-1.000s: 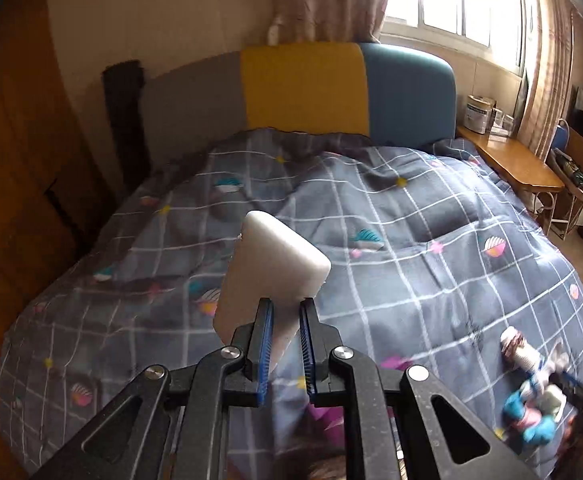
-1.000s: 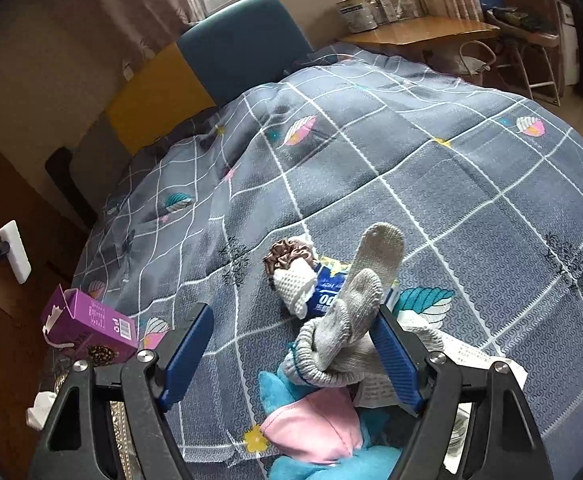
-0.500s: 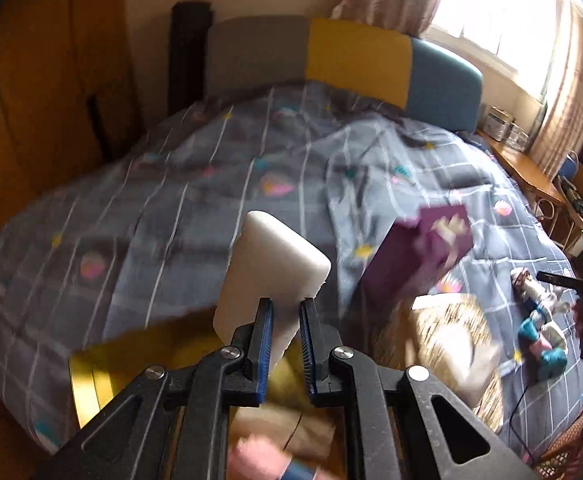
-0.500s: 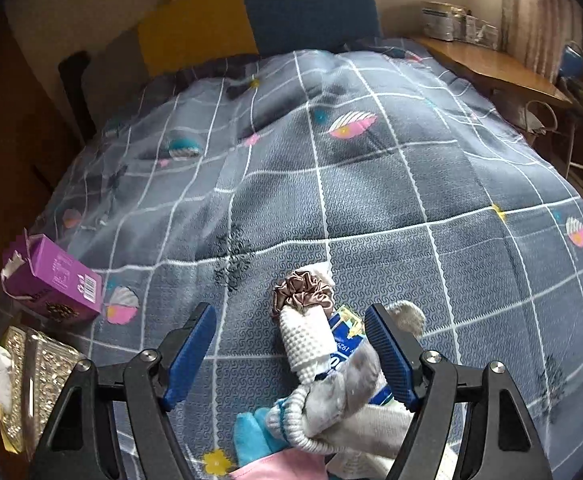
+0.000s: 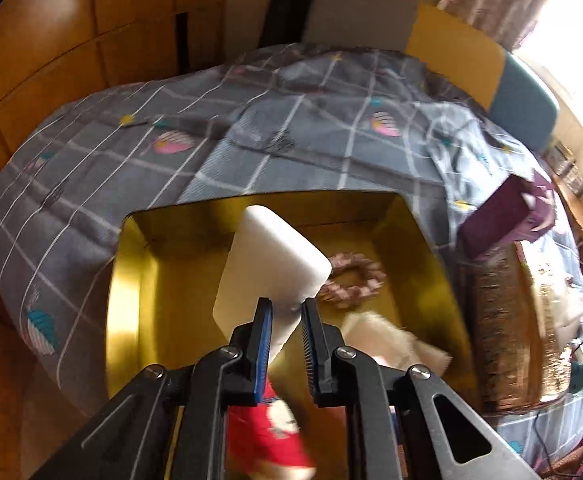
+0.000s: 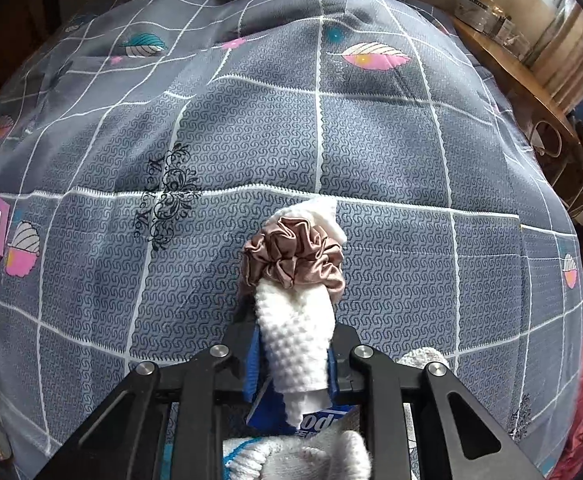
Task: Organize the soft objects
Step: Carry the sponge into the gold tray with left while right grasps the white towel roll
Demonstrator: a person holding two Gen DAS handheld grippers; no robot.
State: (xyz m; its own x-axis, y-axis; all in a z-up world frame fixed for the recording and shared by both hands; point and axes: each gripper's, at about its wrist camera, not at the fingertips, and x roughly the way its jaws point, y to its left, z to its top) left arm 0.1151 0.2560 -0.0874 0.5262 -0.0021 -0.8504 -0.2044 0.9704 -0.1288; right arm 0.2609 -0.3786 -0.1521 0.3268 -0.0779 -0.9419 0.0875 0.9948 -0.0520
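Left gripper (image 5: pixel 285 312) is clamped on a white sponge (image 5: pixel 269 270), holding it above the gold box (image 5: pixel 131 300) on the quilt (image 5: pixel 271 148). Sponge not yet dropped. Box already has a pink scrunchie (image 5: pixel 353 280) at 2 o'clock of the sponge, a beige cloth (image 5: pixel 387 344) at 4, and a red item (image 5: pixel 269 432) at 6, blurred. Purple carton (image 5: pixel 495 220) sits at the box's 2 o'clock; glittery tissue box (image 5: pixel 519 328) at its 3.

Right gripper (image 6: pixel 291 354) is closed on a rolled white cloth (image 6: pixel 295 340) ringed by a brown scrunchie (image 6: pixel 291 256). Can't tell whether it's lifted off the quilt. Below it, at 6, a blue packet (image 6: pixel 319 424) and a knit glove (image 6: pixel 303 460) lie loose.

Judging: roughly halfway. Three items boxed, two gripped, at least two left.
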